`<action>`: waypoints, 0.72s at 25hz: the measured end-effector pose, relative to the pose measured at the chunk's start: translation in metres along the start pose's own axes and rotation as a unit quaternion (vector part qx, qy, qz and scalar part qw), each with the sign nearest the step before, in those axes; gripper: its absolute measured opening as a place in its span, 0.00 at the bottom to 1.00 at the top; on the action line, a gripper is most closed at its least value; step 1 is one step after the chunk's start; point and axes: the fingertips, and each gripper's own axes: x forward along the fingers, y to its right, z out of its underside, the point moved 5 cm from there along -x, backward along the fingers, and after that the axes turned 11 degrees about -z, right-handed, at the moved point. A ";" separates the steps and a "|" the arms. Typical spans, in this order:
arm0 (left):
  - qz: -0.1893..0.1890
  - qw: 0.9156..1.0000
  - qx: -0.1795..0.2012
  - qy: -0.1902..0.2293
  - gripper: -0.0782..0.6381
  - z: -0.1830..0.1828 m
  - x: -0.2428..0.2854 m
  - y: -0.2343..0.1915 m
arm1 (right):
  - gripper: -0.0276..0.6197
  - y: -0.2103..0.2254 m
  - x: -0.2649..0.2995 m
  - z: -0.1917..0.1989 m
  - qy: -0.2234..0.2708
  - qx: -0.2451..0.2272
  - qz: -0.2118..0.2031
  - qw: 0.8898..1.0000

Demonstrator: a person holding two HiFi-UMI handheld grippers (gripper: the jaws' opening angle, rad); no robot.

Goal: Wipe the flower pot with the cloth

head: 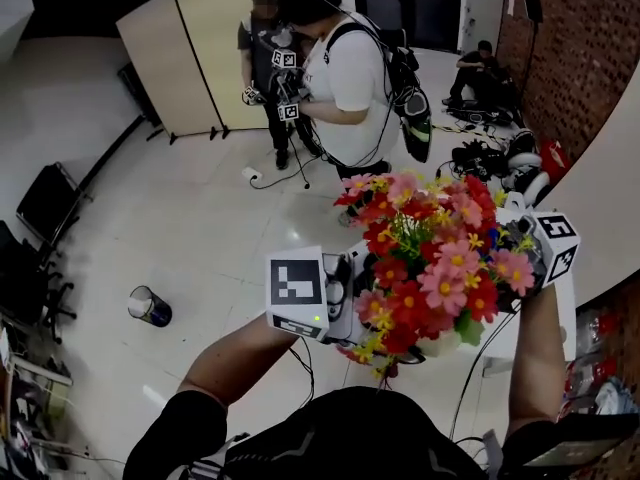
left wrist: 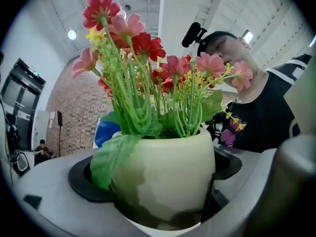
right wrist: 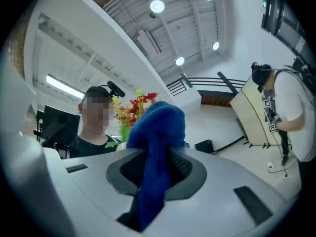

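A cream flower pot [left wrist: 165, 177] full of red, pink and yellow artificial flowers [head: 430, 258] is held up in the air, and my left gripper [left wrist: 158, 186] is shut on its body. In the head view the left gripper [head: 330, 303] sits at the bouquet's left, with the pot [head: 440, 346] mostly hidden under the blooms. My right gripper [right wrist: 155, 172] is shut on a blue cloth [right wrist: 158, 142], which stands up between its jaws. That gripper [head: 535, 243] is close to the bouquet's right side. The flowers [right wrist: 131, 107] show just beyond the cloth, and the cloth [left wrist: 106, 130] peeks out behind the pot.
Two people [head: 340, 68] holding marker-cube grippers stand ahead by a beige folding partition [head: 200, 48]. A small bin [head: 150, 306] lies on the floor to the left, near black chairs [head: 40, 208]. A white curved counter [head: 610, 198] runs along the right. Cables lie on the floor.
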 end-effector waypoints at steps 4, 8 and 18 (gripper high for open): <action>-0.017 1.000 -0.005 -0.003 0.92 0.004 0.001 -0.001 | 0.14 -0.001 0.000 0.002 0.007 0.026 -0.030 0.999; -0.024 1.000 -0.010 -0.009 0.92 0.012 0.002 -0.004 | 0.14 -0.017 -0.007 0.003 0.014 0.016 -0.025 0.999; -0.052 0.998 -0.014 -0.026 0.92 0.030 -0.002 -0.032 | 0.14 -0.064 -0.002 0.021 -0.024 -0.037 -0.008 0.999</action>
